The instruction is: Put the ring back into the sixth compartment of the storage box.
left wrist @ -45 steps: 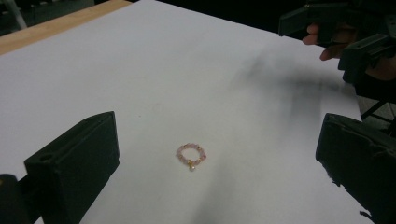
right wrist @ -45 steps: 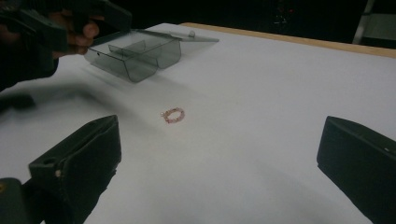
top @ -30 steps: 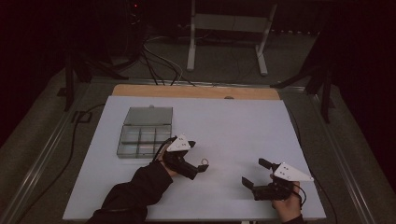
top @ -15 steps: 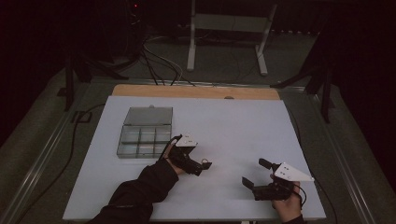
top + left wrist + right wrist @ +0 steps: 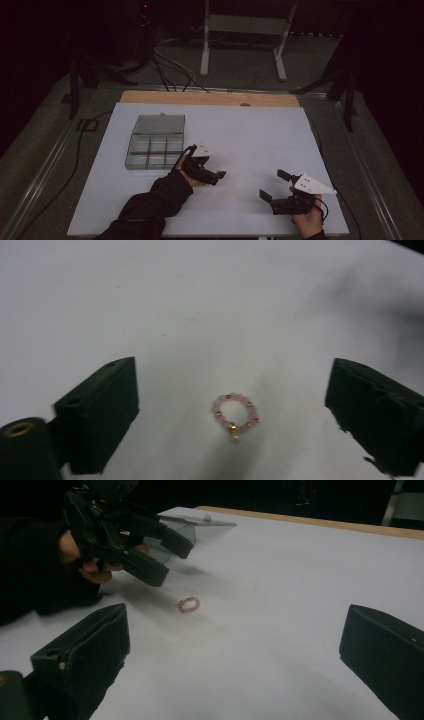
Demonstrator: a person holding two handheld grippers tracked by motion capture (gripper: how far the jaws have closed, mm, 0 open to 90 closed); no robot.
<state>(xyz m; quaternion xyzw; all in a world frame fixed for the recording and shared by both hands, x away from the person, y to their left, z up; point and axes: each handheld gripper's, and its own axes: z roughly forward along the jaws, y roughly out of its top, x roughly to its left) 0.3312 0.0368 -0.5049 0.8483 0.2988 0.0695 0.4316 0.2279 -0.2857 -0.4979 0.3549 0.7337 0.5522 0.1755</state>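
A small ring of pink and gold beads [image 5: 235, 416] lies flat on the white table [image 5: 250, 135]. My left gripper [image 5: 232, 380] hovers over it with a jaw on either side. The jaws have just been closing a little, but they stand wide and touch nothing. The right gripper view shows the same ring [image 5: 188, 604] just beyond the left gripper [image 5: 172, 562], which a hand in a dark sleeve holds. In the high view the left gripper [image 5: 219, 177] is near the table's middle. My right gripper [image 5: 272, 184] rests at the near right, open and empty, pointing toward the ring.
A clear compartment box [image 5: 155, 150] with its lid [image 5: 161, 124] folded back sits left of the left hand. A wooden strip [image 5: 210, 97] runs along the table's far edge. Cables and a metal stand [image 5: 240, 30] lie on the dark floor beyond.
The left gripper has edged a little to the right, away from the box. The right gripper has stayed put.
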